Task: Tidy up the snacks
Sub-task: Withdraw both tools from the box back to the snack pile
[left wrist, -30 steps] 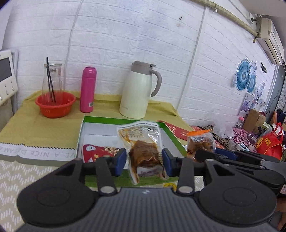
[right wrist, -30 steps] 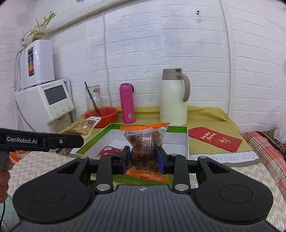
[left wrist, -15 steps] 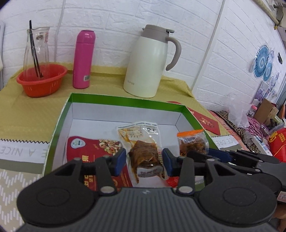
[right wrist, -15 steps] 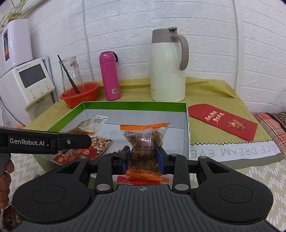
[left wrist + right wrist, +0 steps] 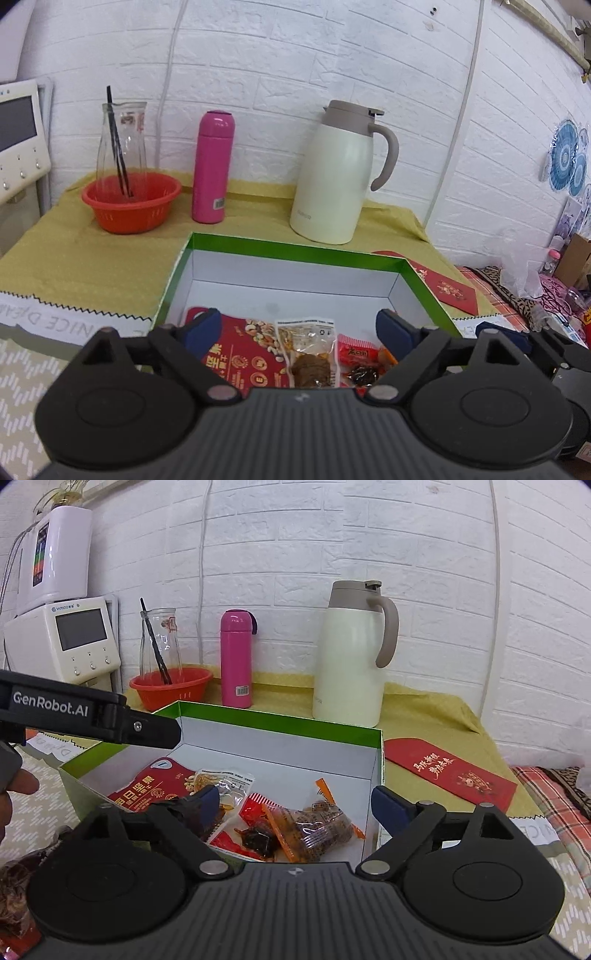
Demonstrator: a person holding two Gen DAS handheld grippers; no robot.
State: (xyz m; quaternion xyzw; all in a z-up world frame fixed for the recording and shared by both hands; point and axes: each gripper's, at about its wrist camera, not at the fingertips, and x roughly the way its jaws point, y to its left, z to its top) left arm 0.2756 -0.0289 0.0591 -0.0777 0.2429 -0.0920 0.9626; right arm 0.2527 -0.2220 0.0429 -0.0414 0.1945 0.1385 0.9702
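Snacks lying flat inside green-rimmed box point(image 5: 280, 722)

Red nut pouch point(image 5: 153, 786) at 9 o'clock; clear brown-snack packet point(image 5: 309, 350) beside it, centre; small red wrapper point(image 5: 357, 356) and orange-edged clear packet point(image 5: 317, 825) at 3 o'clock, overlapping.

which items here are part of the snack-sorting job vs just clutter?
Job: green-rimmed box, red nut pack, clear pack with brown snack, orange-edged snack bag, small red candy packs.

Clutter: cream thermos jug, pink bottle, red basket, red envelope.
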